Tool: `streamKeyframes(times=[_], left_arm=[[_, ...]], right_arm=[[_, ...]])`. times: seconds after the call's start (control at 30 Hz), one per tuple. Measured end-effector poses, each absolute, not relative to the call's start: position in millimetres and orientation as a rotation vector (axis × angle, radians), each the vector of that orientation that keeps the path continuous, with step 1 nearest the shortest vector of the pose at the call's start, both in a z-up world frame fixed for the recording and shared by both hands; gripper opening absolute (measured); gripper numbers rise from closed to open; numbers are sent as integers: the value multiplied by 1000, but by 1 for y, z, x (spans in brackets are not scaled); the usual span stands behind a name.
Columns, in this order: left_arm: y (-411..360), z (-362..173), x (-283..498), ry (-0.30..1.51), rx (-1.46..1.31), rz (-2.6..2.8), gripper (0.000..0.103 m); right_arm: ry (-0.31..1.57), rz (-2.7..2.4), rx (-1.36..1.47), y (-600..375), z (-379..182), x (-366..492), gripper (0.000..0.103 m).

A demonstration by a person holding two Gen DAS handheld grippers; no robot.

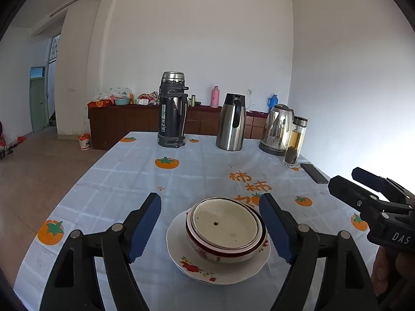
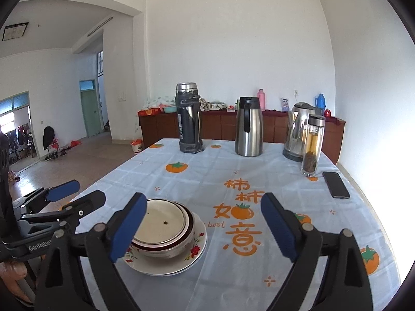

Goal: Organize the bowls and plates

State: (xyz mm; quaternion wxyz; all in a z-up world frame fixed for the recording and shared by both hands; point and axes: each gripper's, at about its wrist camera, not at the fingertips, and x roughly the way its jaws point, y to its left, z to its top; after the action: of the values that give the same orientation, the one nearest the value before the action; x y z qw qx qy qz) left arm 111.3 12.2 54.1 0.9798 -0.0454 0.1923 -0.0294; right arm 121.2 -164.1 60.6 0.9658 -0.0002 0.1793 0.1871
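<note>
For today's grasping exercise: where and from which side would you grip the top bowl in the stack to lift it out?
Grip the top bowl by its thin rim, one pad inside and one outside, coming down from above at the near edge. It sits nested in the red-rimmed bowl, so its walls are hidden and only the rim is exposed.

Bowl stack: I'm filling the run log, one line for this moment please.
stage: stacked | bowls: nested on plates | left gripper: open, empty | right gripper: open, empty

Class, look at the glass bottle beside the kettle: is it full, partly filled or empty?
Partly filled. The glass bottle holds amber liquid, with dark leaves settled at the bottom; its lid is on, and it stands upright by the kettle.
</note>
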Motion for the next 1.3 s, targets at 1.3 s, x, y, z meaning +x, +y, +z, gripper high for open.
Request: streamKeyframes(times=[1.3], left_arm=[[-9, 58, 100, 400, -85, -58, 81]], right_arm=[[290, 376, 46, -196, 72, 94, 95]])
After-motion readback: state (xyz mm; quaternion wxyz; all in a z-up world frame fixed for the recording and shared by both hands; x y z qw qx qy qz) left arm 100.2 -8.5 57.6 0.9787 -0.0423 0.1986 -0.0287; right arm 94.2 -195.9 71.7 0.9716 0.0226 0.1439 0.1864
